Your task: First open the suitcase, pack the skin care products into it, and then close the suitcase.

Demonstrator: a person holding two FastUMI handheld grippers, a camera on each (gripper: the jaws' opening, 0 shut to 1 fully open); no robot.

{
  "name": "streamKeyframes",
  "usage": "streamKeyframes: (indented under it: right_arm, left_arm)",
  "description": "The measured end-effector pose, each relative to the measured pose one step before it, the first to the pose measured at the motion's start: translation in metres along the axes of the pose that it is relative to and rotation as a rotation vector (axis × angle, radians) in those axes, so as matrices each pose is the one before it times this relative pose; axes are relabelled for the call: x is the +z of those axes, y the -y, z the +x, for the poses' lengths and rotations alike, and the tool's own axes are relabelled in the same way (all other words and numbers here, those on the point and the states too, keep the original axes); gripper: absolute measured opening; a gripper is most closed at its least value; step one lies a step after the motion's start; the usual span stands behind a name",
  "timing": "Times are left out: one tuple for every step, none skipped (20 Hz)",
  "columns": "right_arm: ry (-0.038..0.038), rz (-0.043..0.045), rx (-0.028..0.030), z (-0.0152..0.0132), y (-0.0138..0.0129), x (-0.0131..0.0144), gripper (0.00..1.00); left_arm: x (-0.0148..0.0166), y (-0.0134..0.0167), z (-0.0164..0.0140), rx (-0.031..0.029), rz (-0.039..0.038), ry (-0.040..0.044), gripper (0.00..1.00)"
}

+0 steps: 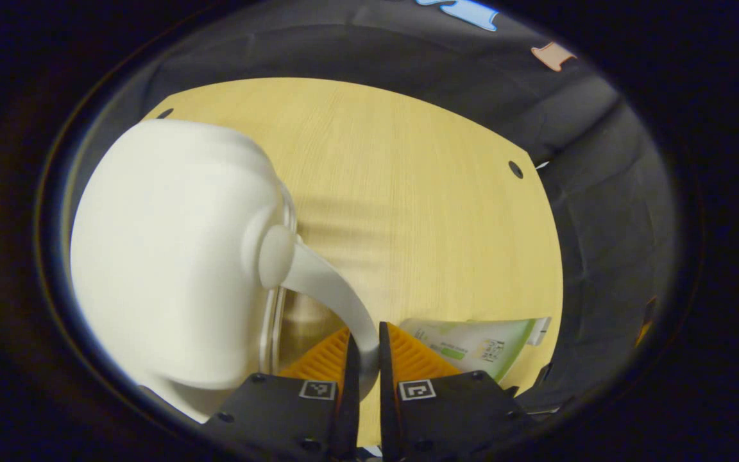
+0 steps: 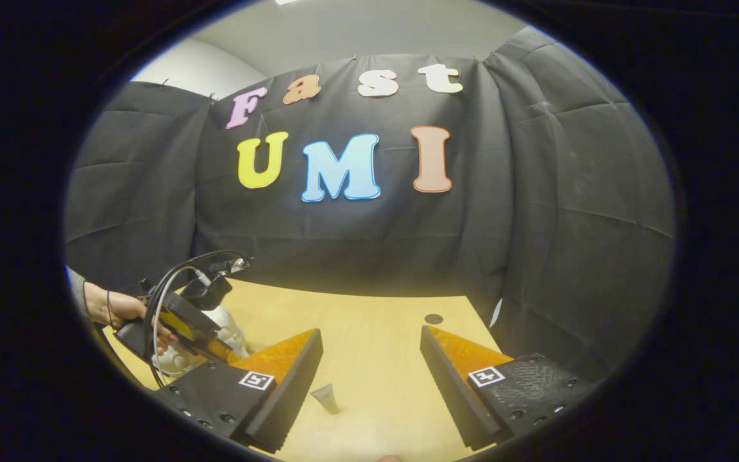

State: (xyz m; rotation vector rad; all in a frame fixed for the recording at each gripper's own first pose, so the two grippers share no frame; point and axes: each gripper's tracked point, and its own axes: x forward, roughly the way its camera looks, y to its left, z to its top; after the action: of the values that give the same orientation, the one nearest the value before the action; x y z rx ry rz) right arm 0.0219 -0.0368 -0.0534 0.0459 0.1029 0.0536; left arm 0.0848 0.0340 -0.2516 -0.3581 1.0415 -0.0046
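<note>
Clamping tight on the curved handle (image 1: 337,292) of a small white suitcase (image 1: 177,250), with both fingers of the left gripper (image 1: 364,359) pressing against the handle from either side, near the bottom of the left gripper view. Sitting on the pale wooden table (image 1: 408,212), the rounded shell of the case bulging at the left of that view, its seam edge facing the gripper. Lying flat on the table just beside the gripper's fingers, to the right: a white and green skin care tube (image 1: 478,346), its cap pointing right toward the table's edge.

Hanging above the near part of the table in the right gripper view, the right gripper (image 2: 369,369) standing wide open, nothing between its fingers. Resting on the wood between those fingers, closer to the left one: a small grey cone-shaped cap (image 2: 326,398), whether it belongs to a tube being impossible to tell. Showing farther off at the left of the same view: a hand (image 2: 119,311) gripping the other gripper with its looping black cable (image 2: 158,301), the white case partly hidden behind it.
</note>
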Motion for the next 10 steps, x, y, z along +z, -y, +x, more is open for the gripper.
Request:
streamKeyframes:
  right_arm:
    - [-0.00101,-0.00165,-0.00942,0.00082,-0.00019,-0.00001,0.93]
    - [-0.00309,0.00134,-0.01041,0.00053,-0.00101,-0.00087,0.93]
    - [0.00179,0.00448,-0.01093,-0.00016,-0.00167,0.00179,0.93]
    - [0.00502,0.00512,-0.00911,-0.00037,-0.00240,0.00192,0.93]
    - [0.00566,0.00376,-0.00871,-0.00119,-0.00272,0.00283,0.93]
    - [0.00577,0.00070,-0.00817,-0.00045,-0.00388,0.00104,0.93]
    - [0.00229,-0.00560,-0.00824,-0.00078,-0.00400,0.00150,0.93]
    - [0.00141,-0.01166,-0.00954,-0.00175,-0.00383,-0.00132,0.93]
    - [0.00256,-0.01551,-0.01095,-0.00200,-0.00376,0.00089,0.93]
    - [0.00067,-0.01516,-0.01185,-0.00192,-0.00422,-0.00011,0.93]
  left_arm:
    - [0.00451,0.00332,-0.00966,-0.01079,0.01734,0.00012,0.18]
    - [0.00196,0.00379,-0.00988,-0.01093,0.02749,0.00086,0.18]
    - [0.00624,0.00071,-0.01212,-0.00340,0.02211,0.00436,0.18]
    - [0.00344,0.00091,-0.01286,-0.00416,0.02616,0.00202,0.18]
    - [0.00320,0.00250,-0.01615,-0.01304,0.01657,-0.00252,0.18]
    - [0.00430,0.00209,-0.01803,-0.01271,0.00917,-0.00902,0.18]
    - [0.00418,-0.00154,-0.02105,-0.01090,0.00277,-0.01665,0.18]
    - [0.00645,-0.00341,-0.01821,-0.00520,-0.00142,-0.00499,0.18]
    - [0.00825,-0.00499,-0.02028,-0.00543,-0.00098,0.00073,0.18]
    - [0.00988,-0.00847,-0.02505,-0.00506,0.00000,0.00075,0.18]
